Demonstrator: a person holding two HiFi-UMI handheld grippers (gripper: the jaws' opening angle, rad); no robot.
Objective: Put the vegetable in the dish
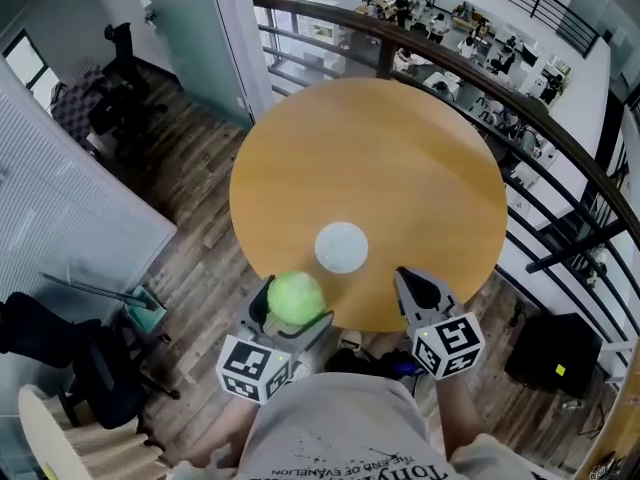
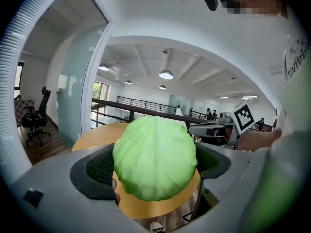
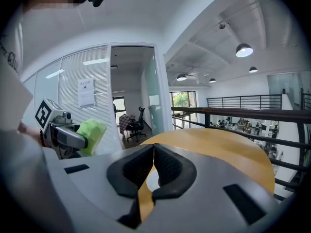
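Cabbage (image 2: 155, 159) grasped in left tongs (image 1: 297, 308) blocks dish (image 1: 341, 247) from left gripper view; right tongs (image 3: 152, 150) clenched, empty, near dish at bench (image 1: 400, 148) edge.

Round wooden table (image 1: 400, 158), black office chair (image 1: 122, 73), dark railing (image 3: 243, 112), plank floor (image 1: 200, 268)

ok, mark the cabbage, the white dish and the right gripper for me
cabbage (image 2: 155, 159), left gripper view, middle of its leafy front.
white dish (image 1: 341, 247), head view, bare centre.
right gripper (image 3: 153, 146), right gripper view, where the closed tips meet.
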